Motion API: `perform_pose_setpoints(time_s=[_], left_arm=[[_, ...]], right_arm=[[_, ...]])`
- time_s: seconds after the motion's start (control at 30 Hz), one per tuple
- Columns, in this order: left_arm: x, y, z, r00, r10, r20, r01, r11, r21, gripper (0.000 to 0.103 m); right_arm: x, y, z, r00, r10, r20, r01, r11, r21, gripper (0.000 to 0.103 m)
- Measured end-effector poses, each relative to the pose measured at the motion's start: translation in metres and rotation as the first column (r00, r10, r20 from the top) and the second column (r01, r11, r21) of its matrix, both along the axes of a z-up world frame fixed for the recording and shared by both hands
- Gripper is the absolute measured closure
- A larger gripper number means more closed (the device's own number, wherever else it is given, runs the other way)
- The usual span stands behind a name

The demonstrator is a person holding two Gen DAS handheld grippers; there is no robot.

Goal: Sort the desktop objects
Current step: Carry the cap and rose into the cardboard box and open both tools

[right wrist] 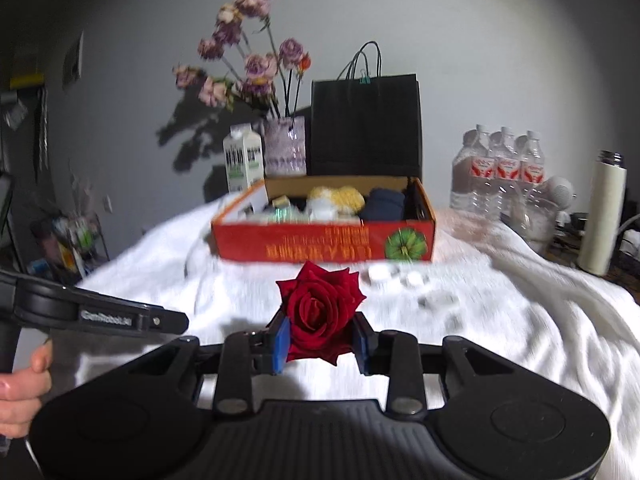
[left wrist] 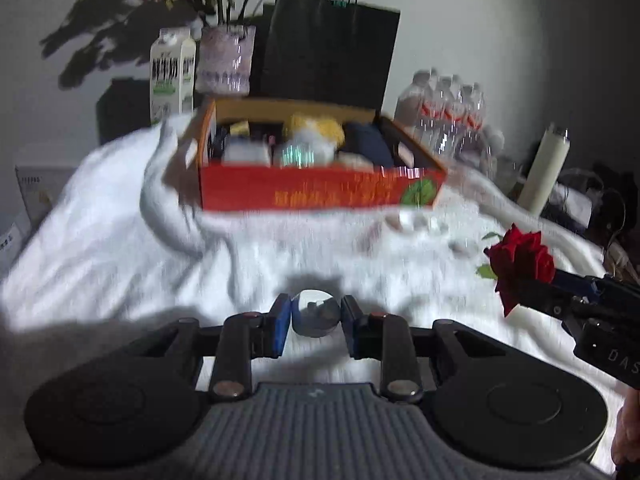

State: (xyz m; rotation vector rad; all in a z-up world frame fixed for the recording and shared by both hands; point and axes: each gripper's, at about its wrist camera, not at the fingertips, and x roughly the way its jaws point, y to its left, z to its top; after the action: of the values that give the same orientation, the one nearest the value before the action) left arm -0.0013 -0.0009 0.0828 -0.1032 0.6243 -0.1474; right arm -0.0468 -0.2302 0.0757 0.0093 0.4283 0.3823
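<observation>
My left gripper is shut on a small shiny silver round object, held above the white cloth. My right gripper is shut on a red rose; it also shows at the right of the left wrist view, with the rose at its tip. A red cardboard box holding several items sits further back on the cloth; it shows in the left wrist view too. Small white pieces lie on the cloth in front of the box.
Behind the box stand a milk carton, a vase of faded flowers and a black paper bag. Water bottles and a white flask stand at the right. The left gripper's body shows at the left.
</observation>
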Motion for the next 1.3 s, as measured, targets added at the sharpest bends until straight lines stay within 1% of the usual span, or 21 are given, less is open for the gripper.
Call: perform_pose_setpoints(time_s=[0.17,0.27,0.3,0.33,0.4,0.47,0.5,0.6,0.63,0.67,0.7,0.77,0.83,0.87,0.9,0.93,1.0,1.07,1.13,1.2,1.3], left_arm=[[0.07,0.027,0.051,0.995,0.044,0.084,-0.047,0.998,0.031,0.075],[0.132,0.033,0.067,0.996,0.047,0.078,-0.05,0.998,0.041,0.075],[0.156,0.031,0.068,0.998,0.026,0.062,-0.03,0.997,0.068,0.075],[0.18,0.027,0.066,0.999,0.024,0.048,-0.028,0.994,0.101,0.075],[0.226,0.024,0.059,0.997,0.074,0.022,-0.076,0.986,0.148,0.075],[0.268,0.027,0.05,0.994,0.105,-0.023,-0.101,0.985,0.139,0.075],[0.287,0.031,0.045,0.992,0.111,-0.06,-0.103,0.987,0.124,0.075],[0.333,0.035,0.031,0.986,0.1,-0.132,-0.091,0.993,0.072,0.075],[0.345,0.034,0.026,0.986,0.085,-0.145,-0.074,0.994,0.074,0.074],[0.355,0.033,0.021,0.985,0.107,-0.138,-0.096,0.992,0.084,0.073],[0.363,0.031,0.018,0.983,0.136,-0.123,-0.123,0.987,0.102,0.073],[0.375,0.026,0.013,0.983,0.149,-0.109,-0.133,0.981,0.143,0.064],[0.381,0.024,0.013,0.981,0.163,-0.103,-0.147,0.977,0.153,0.046],[0.38,0.026,0.017,0.98,0.175,-0.096,-0.16,0.977,0.142,0.043],[0.378,0.028,0.02,0.98,0.176,-0.092,-0.164,0.978,0.125,0.035],[0.376,0.03,0.024,0.981,0.174,-0.088,-0.164,0.98,0.11,0.021],[0.371,0.033,0.032,0.977,0.2,-0.076,-0.191,0.975,0.114,0.006],[0.367,0.033,0.039,0.967,0.248,-0.06,-0.237,0.961,0.142,0.006],[0.364,0.034,0.043,0.957,0.279,-0.084,-0.263,0.951,0.162,0.006],[0.36,0.033,0.047,0.938,0.312,-0.152,-0.284,0.941,0.182,0.004],[0.348,0.032,0.049,0.898,0.349,-0.27,-0.292,0.929,0.228,0.003]], right_arm=[[0.07,0.004,0.045,0.996,0.052,0.07,-0.051,0.999,-0.017,0.072],[0.131,0.009,0.069,0.995,0.08,0.057,-0.08,0.997,-0.005,0.072],[0.154,0.012,0.075,0.996,0.082,0.041,-0.082,0.997,-0.005,0.072],[0.177,0.015,0.08,0.997,0.079,0.023,-0.079,0.997,-0.006,0.072],[0.224,0.024,0.086,0.998,0.063,-0.015,-0.063,0.997,-0.036,0.072],[0.267,0.036,0.085,0.999,0.011,-0.042,-0.016,0.994,-0.112,0.072],[0.288,0.041,0.082,0.997,-0.006,-0.072,-0.003,0.993,-0.12,0.072],[0.346,0.051,0.073,0.985,-0.004,-0.175,-0.012,0.996,-0.091,0.072],[0.364,0.055,0.069,0.98,-0.008,-0.2,-0.011,0.996,-0.093,0.072],[0.38,0.06,0.064,0.975,-0.009,-0.223,-0.013,0.995,-0.099,0.071],[0.394,0.065,0.059,0.969,-0.01,-0.246,-0.015,0.995,-0.099,0.069],[0.417,0.077,0.047,0.959,-0.013,-0.284,-0.016,0.995,-0.099,0.067],[0.435,0.087,0.038,0.948,-0.022,-0.318,-0.015,0.994,-0.112,0.057],[0.439,0.091,0.036,0.944,-0.028,-0.328,-0.012,0.993,-0.119,0.044],[0.441,0.093,0.036,0.941,-0.031,-0.338,-0.013,0.992,-0.125,0.031],[0.441,0.093,0.037,0.94,-0.035,-0.341,-0.009,0.992,-0.126,0.027],[0.436,0.088,0.043,0.946,-0.042,-0.321,0.003,0.993,-0.122,0.018],[0.43,0.081,0.049,0.943,-0.062,-0.327,0.02,0.991,-0.13,0.017],[0.425,0.074,0.052,0.933,-0.092,-0.347,0.043,0.988,-0.145,0.017],[0.415,0.066,0.056,0.926,-0.129,-0.356,0.076,0.984,-0.159,0.017],[0.402,0.06,0.065,0.919,-0.145,-0.366,0.096,0.984,-0.148,0.017]])
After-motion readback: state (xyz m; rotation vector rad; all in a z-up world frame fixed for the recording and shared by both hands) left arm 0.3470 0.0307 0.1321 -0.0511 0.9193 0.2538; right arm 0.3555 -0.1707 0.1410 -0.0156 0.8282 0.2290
